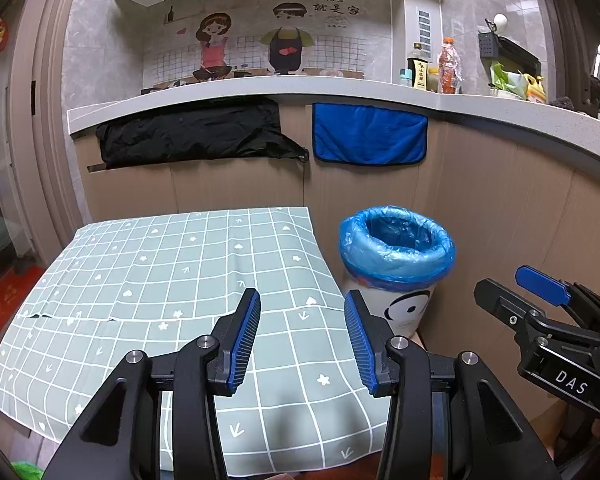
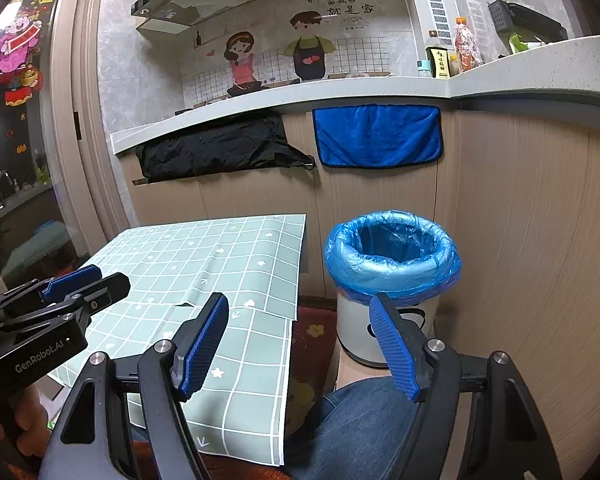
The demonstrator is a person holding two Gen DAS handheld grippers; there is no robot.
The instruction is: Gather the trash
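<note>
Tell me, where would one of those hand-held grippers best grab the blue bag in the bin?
Probably at the rolled blue bag rim, coming from above on the near side. The plastic is folded over the bin's lip there in a thick ring, which two fingers could pinch; lower down it lies flat against the bin.

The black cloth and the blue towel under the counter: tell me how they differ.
The black cloth is dark, wrinkled and bunched; the blue towel is bright blue with dark edging and hangs flat as a neat rectangle. The black cloth is the wider one and hangs to the left, ending in a pointed corner beside the blue towel; the blue towel hangs to the right, above the bin. Both hang just under the counter edge against the cabinet front.
</note>
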